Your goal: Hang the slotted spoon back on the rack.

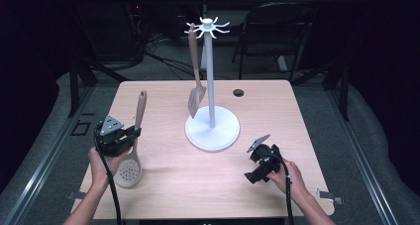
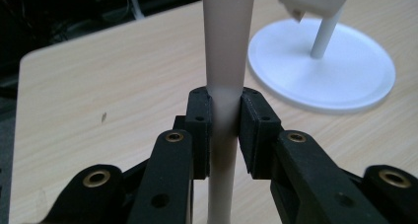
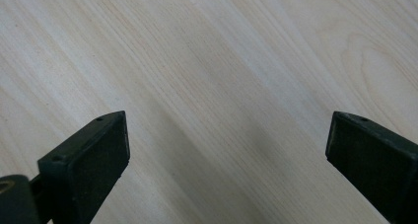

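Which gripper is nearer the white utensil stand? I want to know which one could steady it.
Right. The right gripper sits open, just off the white utensil stand base, while the left gripper grips the slotted spoon farther away.

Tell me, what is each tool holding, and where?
The left tool grips the beige plastic slotted spoon by the middle of its handle. The right tool holds nothing.

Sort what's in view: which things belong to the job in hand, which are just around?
In the job: beige perforated plastic skimmer spoon, clamped in left gripper; white utensil stand with hooks; beige slotted spatula hanging on it.
Just around: black folding chair; idle open right gripper.
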`<state>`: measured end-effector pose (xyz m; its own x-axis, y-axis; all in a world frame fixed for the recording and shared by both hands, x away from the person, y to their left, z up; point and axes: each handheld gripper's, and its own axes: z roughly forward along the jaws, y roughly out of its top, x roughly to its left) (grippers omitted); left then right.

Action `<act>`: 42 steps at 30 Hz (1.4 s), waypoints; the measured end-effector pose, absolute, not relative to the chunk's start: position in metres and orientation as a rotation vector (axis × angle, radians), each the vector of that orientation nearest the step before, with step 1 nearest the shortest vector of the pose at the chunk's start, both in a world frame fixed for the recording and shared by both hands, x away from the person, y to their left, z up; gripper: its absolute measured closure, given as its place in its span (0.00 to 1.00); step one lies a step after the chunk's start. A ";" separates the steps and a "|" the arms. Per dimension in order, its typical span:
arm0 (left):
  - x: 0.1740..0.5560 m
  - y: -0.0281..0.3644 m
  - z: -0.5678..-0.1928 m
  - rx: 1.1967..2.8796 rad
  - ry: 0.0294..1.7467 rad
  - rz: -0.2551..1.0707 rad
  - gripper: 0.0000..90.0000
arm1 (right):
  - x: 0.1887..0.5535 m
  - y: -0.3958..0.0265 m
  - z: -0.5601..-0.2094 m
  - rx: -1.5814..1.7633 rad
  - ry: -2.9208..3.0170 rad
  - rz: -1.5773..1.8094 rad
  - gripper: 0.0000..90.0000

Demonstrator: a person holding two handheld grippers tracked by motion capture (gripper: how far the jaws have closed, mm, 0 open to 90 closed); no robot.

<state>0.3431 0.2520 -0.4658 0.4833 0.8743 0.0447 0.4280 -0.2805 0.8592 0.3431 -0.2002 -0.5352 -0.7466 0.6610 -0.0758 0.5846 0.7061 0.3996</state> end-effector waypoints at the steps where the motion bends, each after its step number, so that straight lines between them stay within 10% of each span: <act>1: 0.342 0.251 -0.464 1.890 1.076 0.677 0.85 | 0.343 -0.200 -0.536 1.005 2.694 0.538 0.03; 42: 0.361 0.169 -0.402 1.784 0.855 0.696 0.85 | 0.343 -0.206 -0.535 1.027 2.686 0.547 0.03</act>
